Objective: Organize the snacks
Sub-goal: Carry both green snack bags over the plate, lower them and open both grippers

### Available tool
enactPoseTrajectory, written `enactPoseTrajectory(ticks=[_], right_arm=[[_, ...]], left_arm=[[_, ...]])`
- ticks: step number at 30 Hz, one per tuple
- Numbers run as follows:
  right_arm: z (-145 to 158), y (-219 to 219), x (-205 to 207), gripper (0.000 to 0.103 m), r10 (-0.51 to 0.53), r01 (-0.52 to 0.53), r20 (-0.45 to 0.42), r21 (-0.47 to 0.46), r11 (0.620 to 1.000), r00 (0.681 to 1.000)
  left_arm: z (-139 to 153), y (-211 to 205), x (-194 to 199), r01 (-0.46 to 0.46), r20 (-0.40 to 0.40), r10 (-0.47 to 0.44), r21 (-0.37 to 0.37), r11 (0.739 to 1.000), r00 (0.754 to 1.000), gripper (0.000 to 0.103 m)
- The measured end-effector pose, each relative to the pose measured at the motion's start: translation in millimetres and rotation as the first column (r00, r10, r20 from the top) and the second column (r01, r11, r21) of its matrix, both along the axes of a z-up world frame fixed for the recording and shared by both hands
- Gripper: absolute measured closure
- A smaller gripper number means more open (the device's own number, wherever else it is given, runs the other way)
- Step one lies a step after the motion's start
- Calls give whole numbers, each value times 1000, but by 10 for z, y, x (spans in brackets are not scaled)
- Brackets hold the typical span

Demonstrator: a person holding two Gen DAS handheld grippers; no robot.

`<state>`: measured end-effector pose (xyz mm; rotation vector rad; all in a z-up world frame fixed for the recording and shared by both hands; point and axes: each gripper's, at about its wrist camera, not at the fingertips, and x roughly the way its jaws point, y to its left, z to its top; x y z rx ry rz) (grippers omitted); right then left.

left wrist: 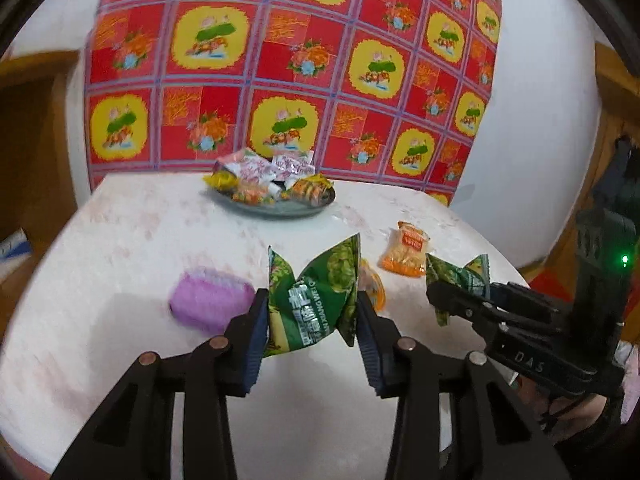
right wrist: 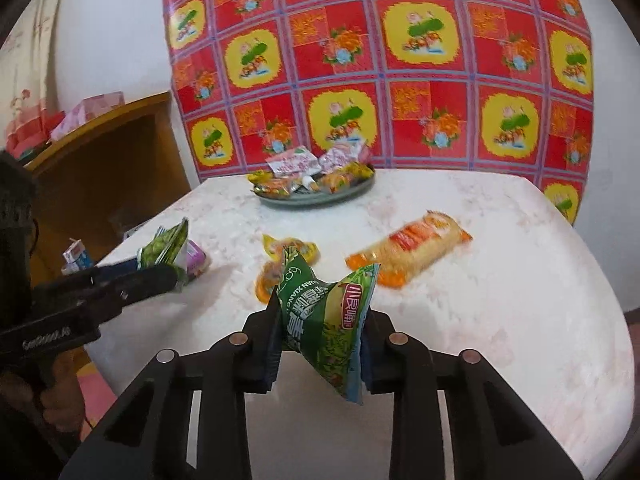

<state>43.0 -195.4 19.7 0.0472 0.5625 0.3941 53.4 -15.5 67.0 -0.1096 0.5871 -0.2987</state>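
Observation:
My left gripper (left wrist: pixel 312 312) is shut on a green snack packet (left wrist: pixel 316 296) and holds it above the white table (left wrist: pixel 120 240). My right gripper (right wrist: pixel 322 340) is shut on a second green snack packet (right wrist: pixel 328 320), also above the table; it shows at the right of the left wrist view (left wrist: pixel 460 280). A grey plate (left wrist: pixel 280 208) piled with several snack packets stands at the table's far edge, also in the right wrist view (right wrist: pixel 320 196). An orange cracker packet (left wrist: pixel 406 250) (right wrist: pixel 412 248), a small yellow-orange packet (right wrist: pixel 280 264) and a purple packet (left wrist: pixel 210 300) lie on the table.
A red and yellow patterned cloth (left wrist: pixel 280 60) hangs behind the table. A wooden shelf unit (right wrist: pixel 100 168) stands left of the table with pink boxes (right wrist: pixel 88 112) on top. A small carton (right wrist: pixel 76 258) sits beyond the table's left edge.

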Motion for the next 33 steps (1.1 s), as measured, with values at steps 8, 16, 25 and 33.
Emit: enactPoseTrajectory(ticks=[8, 16, 25, 33], right_arm=[[621, 71, 412, 71, 55, -36, 118, -158, 987, 991], [838, 228, 1006, 70, 132, -123, 76, -110, 986, 988], [719, 555, 1949, 69, 209, -201, 16, -209, 957, 978], [375, 642, 2402, 67, 246, -260, -103, -154, 953, 964]], left_arm=[[582, 88, 564, -33, 93, 16, 180, 983, 996, 60], [660, 265, 1263, -23, 25, 20, 123, 992, 999, 59], [472, 252, 2005, 2, -60, 5, 119, 993, 998, 59], [209, 261, 2151, 69, -77, -62, 92, 993, 995, 57]])
